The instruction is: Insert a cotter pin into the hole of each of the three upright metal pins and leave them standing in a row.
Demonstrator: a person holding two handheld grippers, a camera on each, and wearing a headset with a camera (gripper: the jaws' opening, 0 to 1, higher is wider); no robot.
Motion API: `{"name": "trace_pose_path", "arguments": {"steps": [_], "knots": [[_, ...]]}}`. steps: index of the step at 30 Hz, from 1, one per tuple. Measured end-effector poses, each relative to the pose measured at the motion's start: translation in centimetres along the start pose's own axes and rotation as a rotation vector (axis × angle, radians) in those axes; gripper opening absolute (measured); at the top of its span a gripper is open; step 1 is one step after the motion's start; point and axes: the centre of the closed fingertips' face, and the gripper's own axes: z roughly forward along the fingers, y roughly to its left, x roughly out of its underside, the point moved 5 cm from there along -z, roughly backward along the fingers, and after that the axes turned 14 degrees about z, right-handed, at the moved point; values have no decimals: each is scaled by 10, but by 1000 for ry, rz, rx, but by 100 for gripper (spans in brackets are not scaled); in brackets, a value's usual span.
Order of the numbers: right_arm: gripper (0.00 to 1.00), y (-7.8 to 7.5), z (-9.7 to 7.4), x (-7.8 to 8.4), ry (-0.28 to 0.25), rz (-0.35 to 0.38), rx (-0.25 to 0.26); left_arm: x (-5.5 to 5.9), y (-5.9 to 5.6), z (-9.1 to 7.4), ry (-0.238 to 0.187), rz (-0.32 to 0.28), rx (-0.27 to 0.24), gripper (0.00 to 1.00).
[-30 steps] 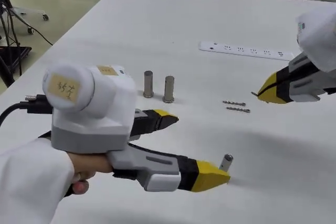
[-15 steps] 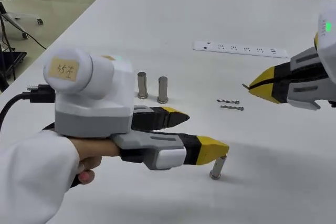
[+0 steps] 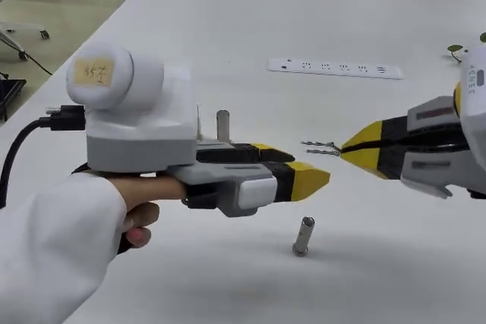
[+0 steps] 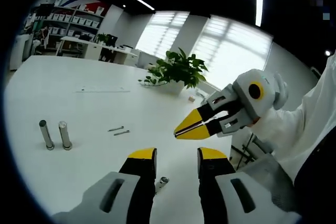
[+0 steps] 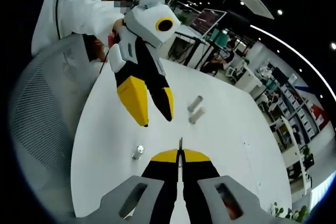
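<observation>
L tool (image 3: 310, 168) hovers over the counter (image 3: 228, 28), jaws wide apart w/ nothing btwn them; the left gripper view shows the gap plainly. R tool (image 3: 345, 149) comes in from the right side, jaws pinched narrow on a cotter (image 5: 180, 144). Its thin tip pokes out past the yellow jaw ends in the right gripper view. The 2 tools point toward each other, tips near but not touching.

A loose pin (image 3: 304, 234) is on the counter just in front of and below the L tool, touching neither tool. Leaning or lying flat: can't tell. Two upright pins (image 4: 65, 135) stand side by side on the counter, well off to the left in the left gripper view. In the head view one shows behind the L tool, the other mostly hidden by its body.

Two spare cotters (image 3: 317, 143) lie side by side on the counter, btwn the upright pins and the R tool's tip, close to that tip. A power strip (image 3: 334, 68) lies farther back.
</observation>
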Motion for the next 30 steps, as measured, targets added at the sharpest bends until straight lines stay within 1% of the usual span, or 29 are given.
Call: {"name": "trace_pose_path", "arguments": {"steps": [3,6,9,12,13,14,15,16,19,23,30], "knots": [[0,5,-1,-2,-7,-4,3,-2,-1,4,-5,-25,14,24],[0,7,-3,-4,-15,-6,10,-2,0,6,0,-29,13,21],[0,8,-4,-5,-24,-7,12,-3,-2,9,-1,-75,34,17],[0,11,-4,-7,-26,-13,11,-3,-1,10,-1,-77,30,15],[0,12,-4,-8,-25,-17,4,-3,-1,11,0,-83,31,14],[0,14,-4,-8,-20,-19,-3,-3,-1,12,-1,-88,34,12],[0,15,-4,-8,-21,-28,6,-3,-2,12,-4,-95,39,10],[0,15,-4,-8,-18,-30,3,-3,-2,13,-3,-100,43,9],[0,15,-4,-9,-22,-26,0,-3,-3,13,0,-100,52,6],[0,18,-4,-11,-27,-29,-1,-4,-3,15,3,-104,58,5],[0,19,-6,-13,-31,-35,1,-4,-3,14,6,-108,66,2]]}}
